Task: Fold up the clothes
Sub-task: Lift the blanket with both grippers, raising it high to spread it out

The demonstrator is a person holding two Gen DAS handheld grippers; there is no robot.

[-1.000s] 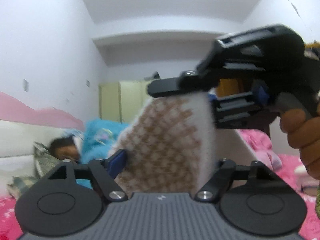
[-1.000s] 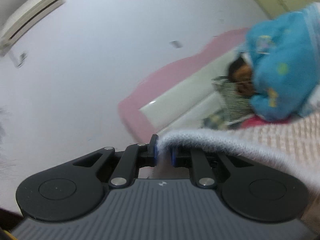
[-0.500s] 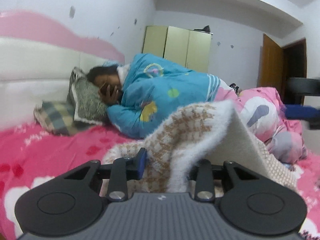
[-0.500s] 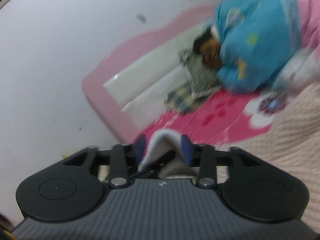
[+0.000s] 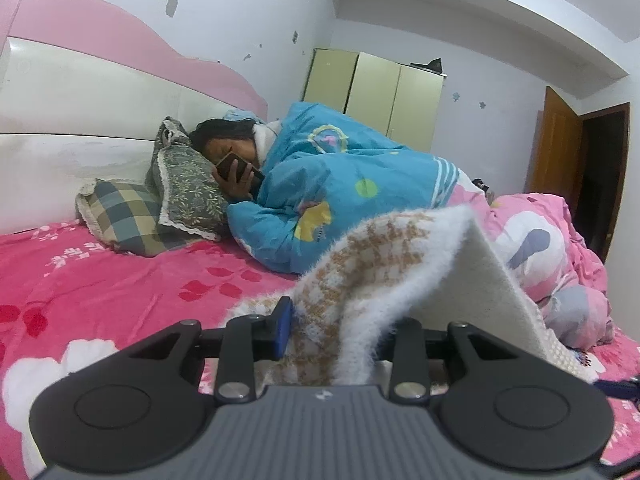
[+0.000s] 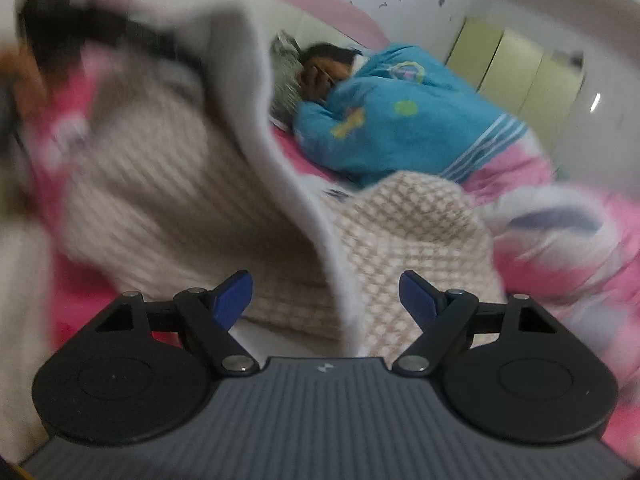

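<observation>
garment: a fuzzy white knit sweater with a tan houndstooth pattern (image 5: pixel 380 264) is lying half-lifted on the pink floral bed (image 5: pixel 100 280), one fold rising as a ridge straight ahead of both cameras; in the right wrist view the same sweater (image 6: pixel 404 240) is sagging towards the bed
key relation: the raised white edge is running away from the grippers, towards the person in the blue quilt (image 5: pixel 340 176); the left hand is the nearer one, since it alone is gripping cloth
left gripper (image 5: pixel 340 332): pinching the sweater's bunched edge, pointing slightly downward
right gripper (image 6: pixel 326 292): jaws spreading wider; the edge is passing between the blue pads (image 6: pixel 234 294) untouched; this view is blurring
judgement: the right hand is probably needing a fresh hold
</observation>
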